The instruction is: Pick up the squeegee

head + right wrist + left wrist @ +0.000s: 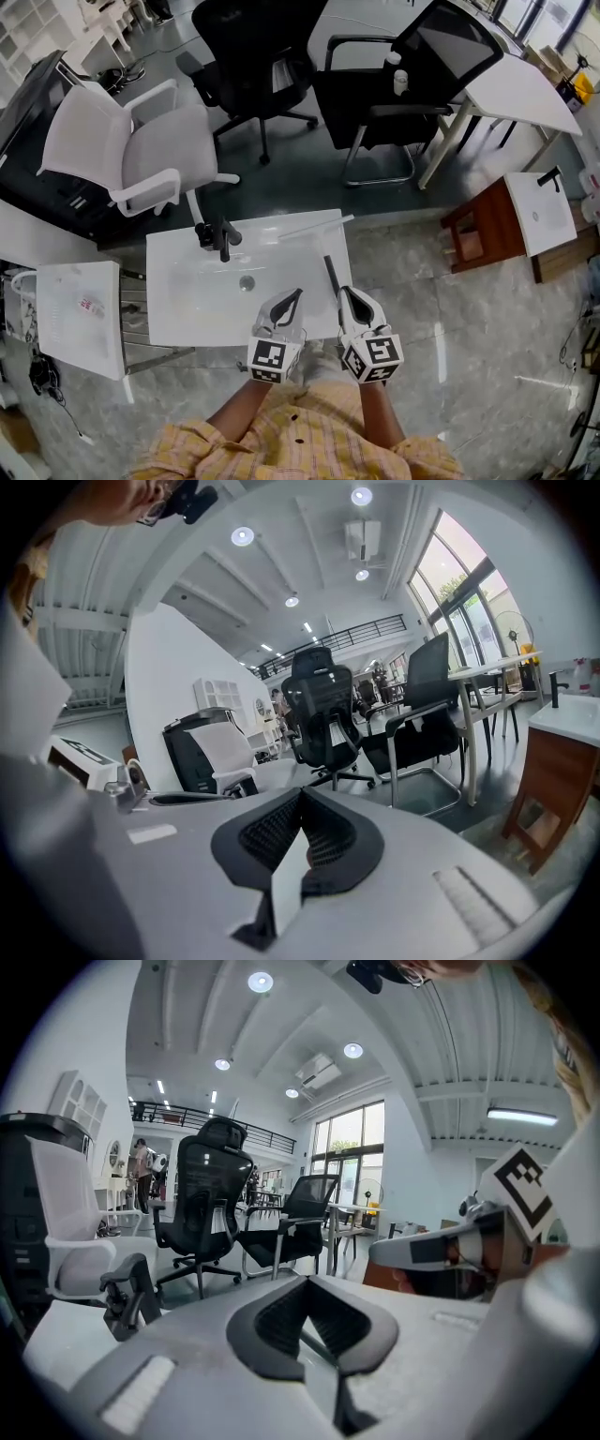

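Observation:
The squeegee point(330, 272) lies on the right side of a white basin top point(187, 300). Its black handle points toward me, and a long pale blade point(317, 226) lies across the far edge. Both grippers hover side by side over the near right edge of the basin. My left gripper point(298, 293) is shut and holds nothing; in the left gripper view its jaws point(305, 1283) meet at the tip. My right gripper point(341, 292) is also shut and empty, its tip just beside the handle's near end. Its pads point(281, 832) close together in the right gripper view.
A black faucet point(217, 236) stands at the basin's far left, with a drain point(247, 281) in the bowl. A white chair point(141, 150) and two black chairs point(253, 56) stand beyond. A wooden cabinet point(487, 225) is at the right, a white shelf point(80, 314) at the left.

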`<control>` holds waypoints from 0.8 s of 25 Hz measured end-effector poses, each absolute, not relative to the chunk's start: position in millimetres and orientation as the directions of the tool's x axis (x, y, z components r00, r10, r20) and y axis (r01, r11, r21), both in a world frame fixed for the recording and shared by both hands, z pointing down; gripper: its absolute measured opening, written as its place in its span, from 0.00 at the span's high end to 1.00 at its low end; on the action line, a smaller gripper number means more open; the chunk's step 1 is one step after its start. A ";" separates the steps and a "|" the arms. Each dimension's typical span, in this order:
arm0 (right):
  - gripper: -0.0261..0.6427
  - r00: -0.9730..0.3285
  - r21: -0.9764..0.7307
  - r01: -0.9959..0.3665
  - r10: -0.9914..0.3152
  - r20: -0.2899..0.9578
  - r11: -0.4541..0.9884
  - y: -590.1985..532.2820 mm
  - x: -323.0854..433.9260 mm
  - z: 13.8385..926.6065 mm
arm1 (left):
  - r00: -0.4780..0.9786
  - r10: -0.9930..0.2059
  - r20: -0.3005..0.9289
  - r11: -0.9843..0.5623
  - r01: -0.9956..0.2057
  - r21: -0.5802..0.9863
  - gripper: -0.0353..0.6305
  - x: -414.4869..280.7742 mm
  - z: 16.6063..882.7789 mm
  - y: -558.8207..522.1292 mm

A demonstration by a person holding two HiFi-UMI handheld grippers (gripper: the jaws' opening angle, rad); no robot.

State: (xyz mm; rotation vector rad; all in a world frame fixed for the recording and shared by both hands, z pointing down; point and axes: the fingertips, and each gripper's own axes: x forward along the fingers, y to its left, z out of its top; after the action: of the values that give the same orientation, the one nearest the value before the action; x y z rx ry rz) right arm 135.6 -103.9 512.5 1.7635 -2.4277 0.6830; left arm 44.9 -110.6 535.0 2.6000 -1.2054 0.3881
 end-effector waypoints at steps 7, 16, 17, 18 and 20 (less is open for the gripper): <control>0.96 -0.374 -0.319 -0.910 -0.858 0.352 0.266 -128.1 143.5 538.7 | 0.590 -0.708 0.388 -0.609 -0.788 0.088 0.95 55.9 552.4 -126.2; 0.96 -0.389 -0.320 -0.909 -0.820 0.420 0.268 -142.7 140.9 576.9 | 0.546 -0.722 0.424 -0.568 -0.818 0.087 0.95 44.4 575.5 -131.2; 0.96 -0.386 -0.316 -0.911 -0.819 0.424 0.265 -144.6 140.7 579.6 | 0.545 -0.722 0.426 -0.567 -0.819 0.087 0.95 42.8 577.7 -133.2; 0.96 -0.382 -0.313 -0.913 -0.820 0.426 0.263 -146.8 140.0 581.7 | 0.545 -0.721 0.427 -0.566 -0.819 0.090 0.95 41.2 579.3 -135.1; 0.96 -0.377 -0.302 -0.916 -0.821 0.429 0.262 -153.5 138.3 584.2 | 0.550 -0.718 0.426 -0.566 -0.818 0.102 0.95 39.5 582.2 -139.3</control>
State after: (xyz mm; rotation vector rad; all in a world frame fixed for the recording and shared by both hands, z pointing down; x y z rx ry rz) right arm 138.3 -153.5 584.2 1.6340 -2.3417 0.7616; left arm 39.5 -139.3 582.2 2.5002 -1.2737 0.4915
